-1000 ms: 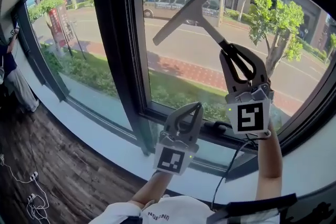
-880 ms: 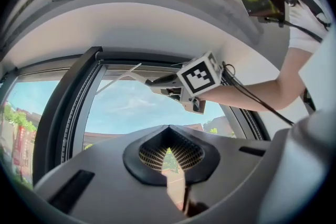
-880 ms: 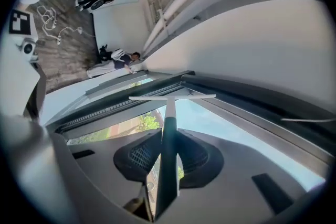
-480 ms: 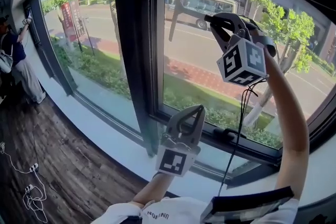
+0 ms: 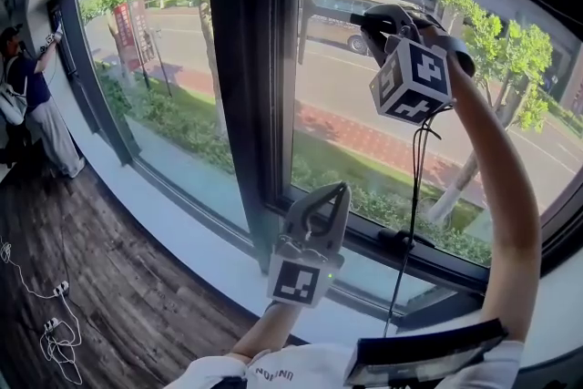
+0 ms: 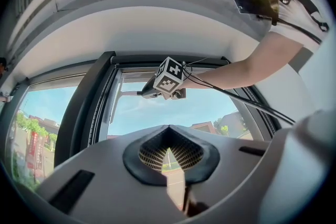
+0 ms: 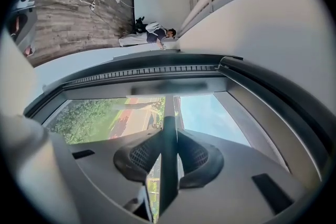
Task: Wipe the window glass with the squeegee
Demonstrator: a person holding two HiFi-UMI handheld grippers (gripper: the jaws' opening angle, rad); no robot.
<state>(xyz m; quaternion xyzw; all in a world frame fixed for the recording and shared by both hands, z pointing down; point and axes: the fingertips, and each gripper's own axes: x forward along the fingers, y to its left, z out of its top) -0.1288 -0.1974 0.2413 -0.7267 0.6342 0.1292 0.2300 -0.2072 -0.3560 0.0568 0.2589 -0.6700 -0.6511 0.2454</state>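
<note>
Sunlit street (image 5: 346, 77) beyond dark window frame (image 5: 241, 59), white sill (image 5: 182, 232), dark wood floor (image 5: 109, 287)

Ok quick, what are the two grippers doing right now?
The left gripper is closed, holding nothing.
The right gripper is closed on the squeegee, by its handle.

The right tool (image 5: 366, 21) holds the squeegee (image 5: 303, 5) high at the window glass (image 5: 364, 132), right of the frame post (image 5: 244, 87); the left tool (image 5: 339, 189) sits low, before the sill (image 5: 209, 261).
</note>
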